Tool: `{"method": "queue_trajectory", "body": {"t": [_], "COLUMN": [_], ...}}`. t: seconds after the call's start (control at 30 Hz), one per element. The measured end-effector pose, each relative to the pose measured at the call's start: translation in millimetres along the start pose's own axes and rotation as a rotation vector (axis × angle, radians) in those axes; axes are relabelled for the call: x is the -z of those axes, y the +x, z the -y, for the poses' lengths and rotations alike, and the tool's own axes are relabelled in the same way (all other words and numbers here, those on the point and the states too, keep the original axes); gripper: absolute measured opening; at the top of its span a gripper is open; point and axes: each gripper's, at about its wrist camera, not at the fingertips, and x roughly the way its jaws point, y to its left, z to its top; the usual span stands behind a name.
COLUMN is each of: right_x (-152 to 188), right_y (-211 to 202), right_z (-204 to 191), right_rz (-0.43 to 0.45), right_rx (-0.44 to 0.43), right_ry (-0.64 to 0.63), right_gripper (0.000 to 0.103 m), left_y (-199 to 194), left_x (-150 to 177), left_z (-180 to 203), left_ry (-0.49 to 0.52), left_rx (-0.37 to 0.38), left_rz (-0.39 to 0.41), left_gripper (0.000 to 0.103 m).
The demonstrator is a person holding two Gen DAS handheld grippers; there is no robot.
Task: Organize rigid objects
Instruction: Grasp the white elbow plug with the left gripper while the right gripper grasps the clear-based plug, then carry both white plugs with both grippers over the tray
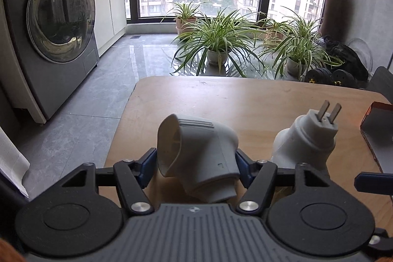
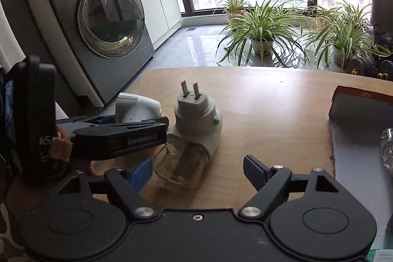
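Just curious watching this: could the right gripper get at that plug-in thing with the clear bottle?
Probably yes. The right gripper is open, and the plug-in vaporizer lies just ahead, its bottle end between the fingertips, with nothing blocking.

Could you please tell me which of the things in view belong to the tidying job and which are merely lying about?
Belonging to the job:
- grey nozzle, between the left tongs
- plug-in vaporiser with its clear bottle, before the open right tongs
- grey tray at the table's right

Just lying about:
- washing machine
- potted plants
- dumbbells

text: "GenRobot.AI" | on: side of left tool point(image 2: 118, 136) | text: "AS", cut off | on: black device point(image 2: 36, 114)
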Motion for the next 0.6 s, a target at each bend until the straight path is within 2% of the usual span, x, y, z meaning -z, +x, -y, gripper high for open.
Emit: {"method": "queue_trajectory", "body": {"t": [0.1, 0.3, 0.33, 0.37, 0.6], "right_x": [-5, -13, -13, -13, 1], "right_y": [13, 38, 40, 40, 18], "right_z": [-6, -14, -17, -21, -26], "right_rz": [-0.005, -0.015, -0.011, -0.001, 0.011], "right_rx": [0.018, 0.072, 0.081, 0.101, 0.096], "right_ry": [0.001, 0.006, 0.0, -0.019, -0.084], "right_gripper": [0.096, 0.096, 0.091, 0.07, 0.07], "left_y": [-9, -30, -33, -36, -48], "left_x": [-2, -5, -7, -7, 0], "left_z": [-13, -26, -24, -24, -15], "left_ry": [-0.036, -0.087, -0.092, -0.092, -0.097], "left_rx": [-0.033, -0.054, -0.054, -0.061, -0.053], "left_rz": [0.0, 0.017, 0.022, 0.026, 0.025], "left_gripper": [0.066, 0.066, 0.066, 0.066, 0.066]}}
